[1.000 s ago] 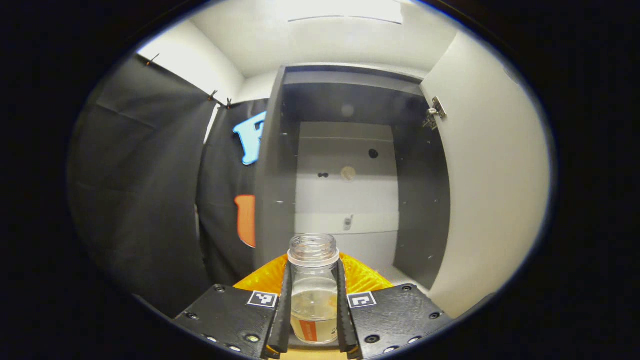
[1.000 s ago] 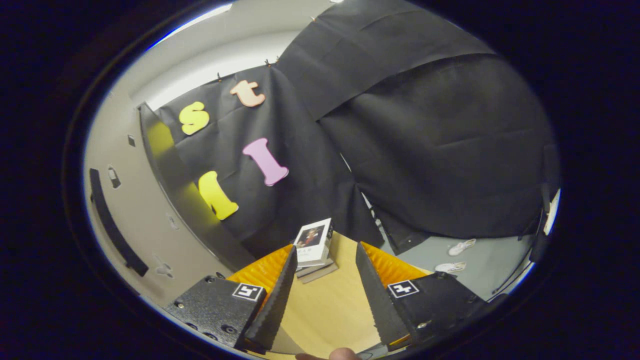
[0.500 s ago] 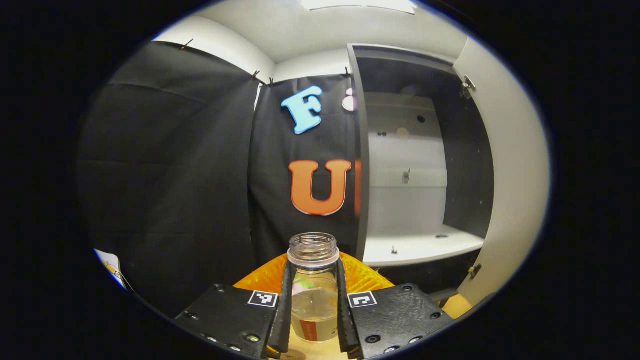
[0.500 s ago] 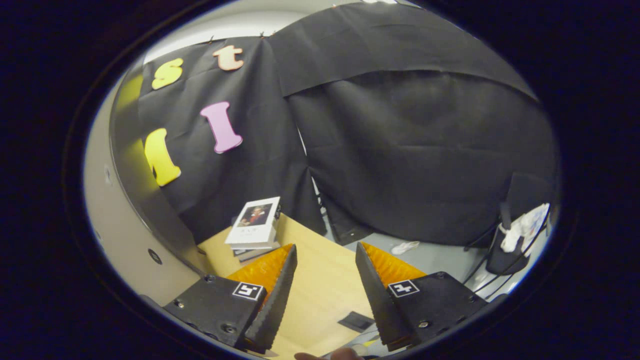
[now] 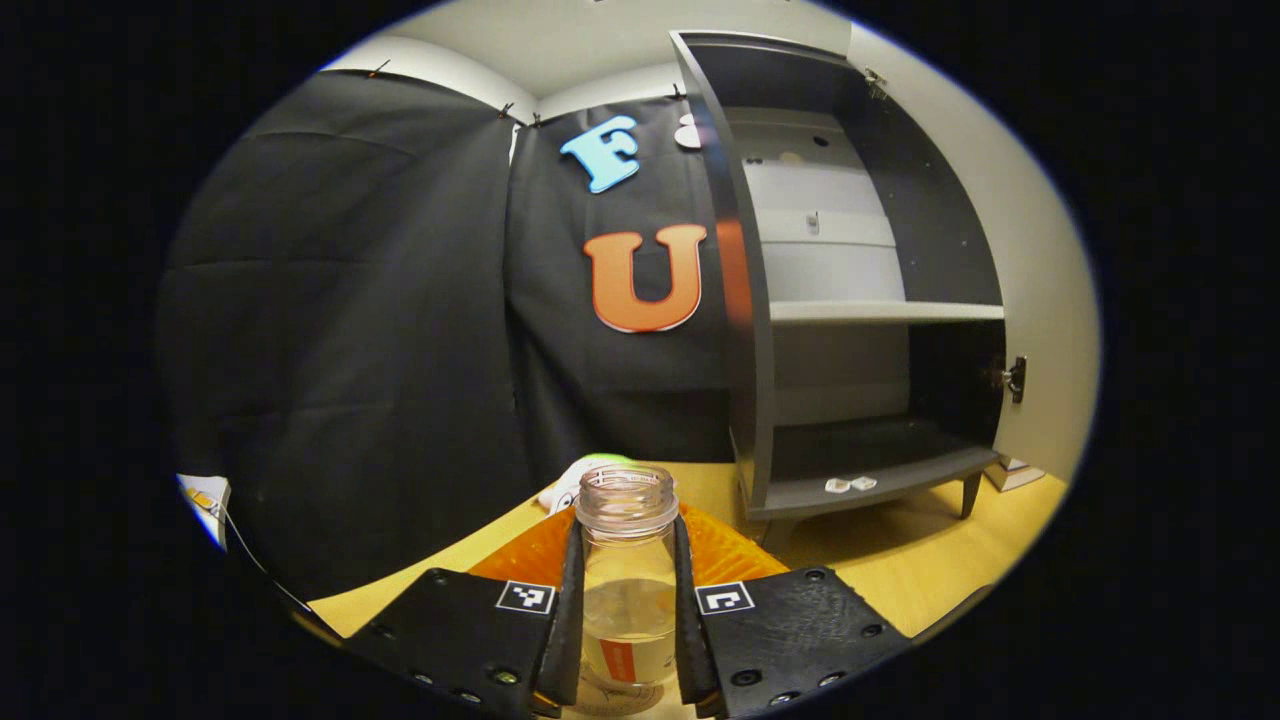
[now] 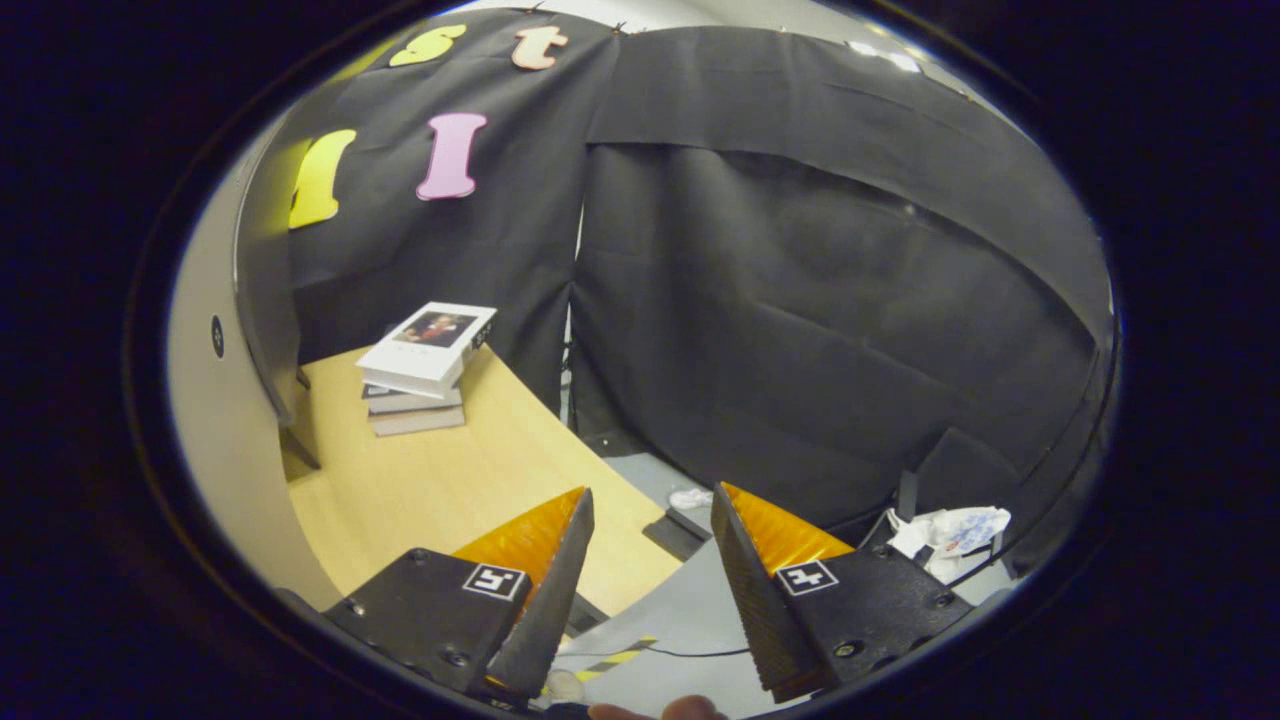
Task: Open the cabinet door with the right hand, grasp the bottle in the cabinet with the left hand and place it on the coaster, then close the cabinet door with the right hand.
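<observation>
The left gripper (image 5: 627, 610) squeezed the bottle (image 5: 627, 580) tight, near the open cabinet (image 5: 850, 300). The right gripper (image 6: 648, 590) held nothing, fingers apart, beside the cabinet door (image 6: 215, 400).

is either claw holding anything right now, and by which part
The left claw holds the clear bottle by its body, below the threaded neck. The right claw is open, holding nothing.

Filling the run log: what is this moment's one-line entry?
left gripper: shut on bottle | right gripper: open | cabinet door: open | bottle above table
</observation>
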Available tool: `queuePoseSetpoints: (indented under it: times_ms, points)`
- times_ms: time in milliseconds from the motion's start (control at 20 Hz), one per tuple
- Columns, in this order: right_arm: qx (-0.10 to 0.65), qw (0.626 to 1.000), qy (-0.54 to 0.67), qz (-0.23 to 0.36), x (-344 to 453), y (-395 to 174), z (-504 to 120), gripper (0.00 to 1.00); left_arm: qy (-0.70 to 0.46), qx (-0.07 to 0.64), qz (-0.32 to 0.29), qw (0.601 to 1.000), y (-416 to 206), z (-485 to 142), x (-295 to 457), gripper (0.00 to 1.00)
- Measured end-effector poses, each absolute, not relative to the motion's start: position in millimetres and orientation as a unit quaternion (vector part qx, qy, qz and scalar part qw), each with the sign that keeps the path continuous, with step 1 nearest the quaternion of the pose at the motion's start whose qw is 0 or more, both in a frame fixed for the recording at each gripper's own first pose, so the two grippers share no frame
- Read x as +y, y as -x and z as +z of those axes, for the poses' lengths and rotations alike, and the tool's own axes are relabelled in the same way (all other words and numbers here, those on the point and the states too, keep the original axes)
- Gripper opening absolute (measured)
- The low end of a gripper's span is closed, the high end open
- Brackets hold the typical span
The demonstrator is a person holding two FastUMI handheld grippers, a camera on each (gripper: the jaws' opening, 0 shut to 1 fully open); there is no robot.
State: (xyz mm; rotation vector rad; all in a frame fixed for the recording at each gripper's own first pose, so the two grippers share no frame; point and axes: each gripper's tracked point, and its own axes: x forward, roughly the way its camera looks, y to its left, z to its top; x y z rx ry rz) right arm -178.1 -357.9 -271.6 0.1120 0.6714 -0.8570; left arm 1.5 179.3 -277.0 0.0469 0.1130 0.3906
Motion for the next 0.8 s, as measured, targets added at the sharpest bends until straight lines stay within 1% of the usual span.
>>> queuePoseSetpoints:
  times_ms: [100,250,400,500,550,600,650,700,750,800]
  points:
    - [0.324,0.858,-0.032,-0.396,-351.4,170.1,-272.5,0.77,-0.036,0.05,0.205,0.977,4.6,-279.8,186.5,0.36]
    - [0.335,0.86,-0.014,-0.385,-343.6,157.1,-284.6,0.77,-0.049,0.069,0.198,0.976,11.6,-295.7,188.7,0.36]
    - [0.348,0.859,-0.034,-0.374,-328.8,148.5,-300.7,0.77,-0.041,0.067,0.198,0.977,14.0,-301.5,194.5,0.37]
    - [0.357,0.855,-0.041,-0.375,-327.7,151.4,-306.7,0.77,-0.046,0.089,0.207,0.973,20.5,-314.4,200.9,0.38]
    - [0.358,0.854,-0.044,-0.375,-328.3,150.7,-306.3,0.77,-0.043,0.071,0.204,0.975,18.1,-308.6,203.1,0.27]
    - [0.357,0.854,-0.046,-0.376,-327.9,150.3,-305.6,0.77,-0.036,0.073,0.202,0.976,16.2,-307.0,199.0,0.29]
    - [0.357,0.853,-0.045,-0.377,-328.0,150.2,-306.9,0.77,-0.034,0.081,0.202,0.975,17.2,-312.4,197.4,0.4]
    - [0.357,0.854,-0.039,-0.377,-327.6,149.9,-305.7,0.77,-0.042,0.072,0.201,0.976,17.0,-309.8,199.5,0.4]
    - [0.356,0.856,-0.035,-0.374,-327.7,149.1,-305.3,0.77,-0.044,0.074,0.199,0.976,14.2,-311.3,198.5,0.45]
    - [0.355,0.858,-0.032,-0.37,-326.2,148.0,-304.8,0.77,-0.043,0.081,0.196,0.976,14.5,-314.6,195.7,0.37]
